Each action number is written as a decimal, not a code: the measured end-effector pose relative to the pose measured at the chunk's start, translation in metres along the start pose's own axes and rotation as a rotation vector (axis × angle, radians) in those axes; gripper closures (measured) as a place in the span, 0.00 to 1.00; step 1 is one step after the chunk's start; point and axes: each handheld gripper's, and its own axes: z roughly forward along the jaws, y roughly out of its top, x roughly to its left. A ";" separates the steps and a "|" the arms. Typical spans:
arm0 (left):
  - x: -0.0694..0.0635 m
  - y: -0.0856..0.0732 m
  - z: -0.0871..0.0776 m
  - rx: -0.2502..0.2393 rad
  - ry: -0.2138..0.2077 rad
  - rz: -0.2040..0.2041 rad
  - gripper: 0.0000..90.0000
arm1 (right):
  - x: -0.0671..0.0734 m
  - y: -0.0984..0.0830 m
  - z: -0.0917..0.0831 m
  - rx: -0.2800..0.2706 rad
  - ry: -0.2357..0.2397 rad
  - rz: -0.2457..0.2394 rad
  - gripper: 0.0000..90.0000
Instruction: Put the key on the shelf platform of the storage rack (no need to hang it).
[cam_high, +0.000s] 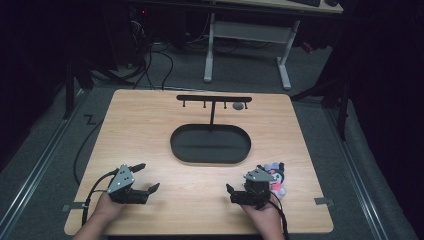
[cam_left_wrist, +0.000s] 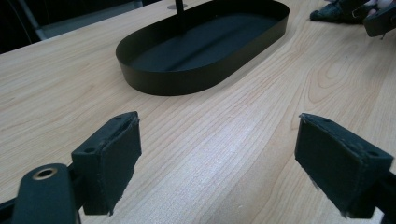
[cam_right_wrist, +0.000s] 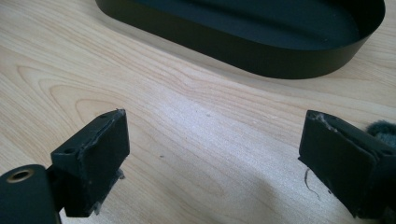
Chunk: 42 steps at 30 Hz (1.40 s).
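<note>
Near side of black oval tray (cam_high: 210, 155): left gripper (cam_high: 146, 178) and right gripper (cam_high: 231, 192) both jaws apart, empty, plush toy (cam_high: 274, 176) right of tray beside right gripper; looks like pre-grasp, next probably right onto toy.

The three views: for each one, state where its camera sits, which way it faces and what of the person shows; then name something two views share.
High view: above the person's side, facing forward and down on the table; forearms and both grippers show.
Left gripper view: rides the left gripper, facing the oval tray; open jaws show.
Right gripper view: rides the right gripper, facing the tray; open jaws show.
Shared: the tray.
</note>
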 end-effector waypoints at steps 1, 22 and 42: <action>0.000 0.000 0.000 0.000 -0.001 0.001 0.17 | 0.000 0.000 0.000 0.004 -0.003 -0.001 0.09; 0.002 -0.002 -0.005 -0.038 -0.001 -0.022 0.17 | 0.002 0.011 0.005 0.133 0.012 -0.021 0.14; 0.000 -0.001 -0.005 -0.039 -0.015 -0.007 0.17 | 0.002 0.024 0.009 0.291 0.009 0.006 0.19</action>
